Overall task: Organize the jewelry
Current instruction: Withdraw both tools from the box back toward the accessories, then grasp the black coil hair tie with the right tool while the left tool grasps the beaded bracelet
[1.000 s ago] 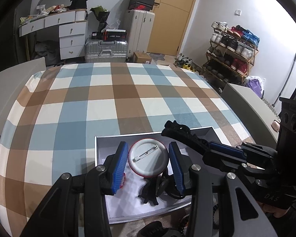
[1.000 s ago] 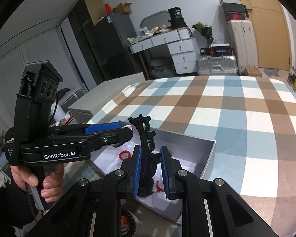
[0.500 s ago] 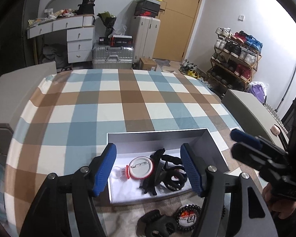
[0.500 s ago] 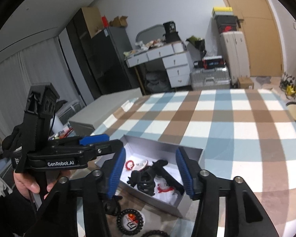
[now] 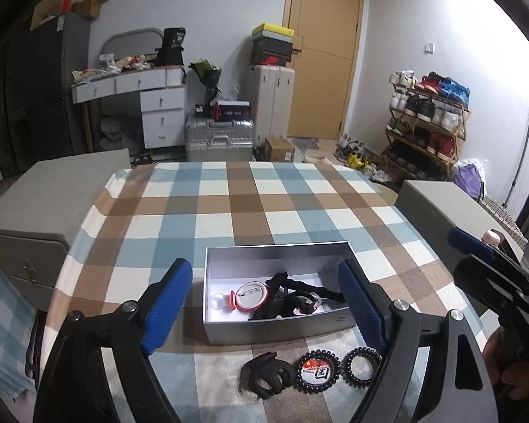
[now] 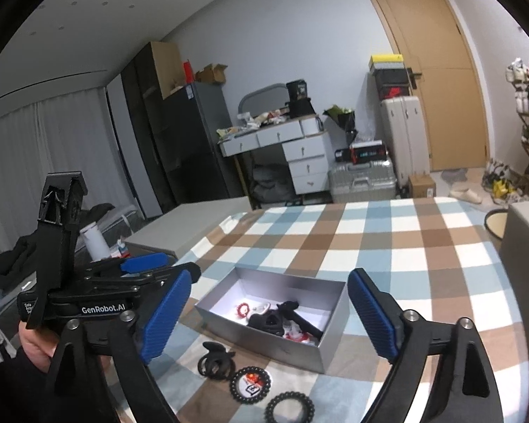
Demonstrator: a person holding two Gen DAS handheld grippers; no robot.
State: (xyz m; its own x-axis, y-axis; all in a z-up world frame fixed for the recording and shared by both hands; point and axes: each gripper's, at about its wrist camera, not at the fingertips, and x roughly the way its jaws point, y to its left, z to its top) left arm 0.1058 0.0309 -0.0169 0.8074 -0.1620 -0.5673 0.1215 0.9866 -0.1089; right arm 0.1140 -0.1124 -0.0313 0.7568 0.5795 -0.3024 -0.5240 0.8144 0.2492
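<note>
— What changed on your end?

— Both my tongs have let go and backed off. The left tongs (image 5: 264, 303) and right tongs (image 6: 268, 313) are opening wide, nothing between them. The round badge (image 5: 252, 295) and black hair clip (image 5: 292, 299) now lie in the grey box (image 5: 275, 329), near the desk's front edge.

— What's left?

— A black claw clip (image 5: 267, 375), a beaded ring (image 5: 317, 370) and a coil hair tie (image 5: 363, 366), between box and front edge. The checked cloth (image 5: 229, 211) beyond lies bare, plenty of room
</note>
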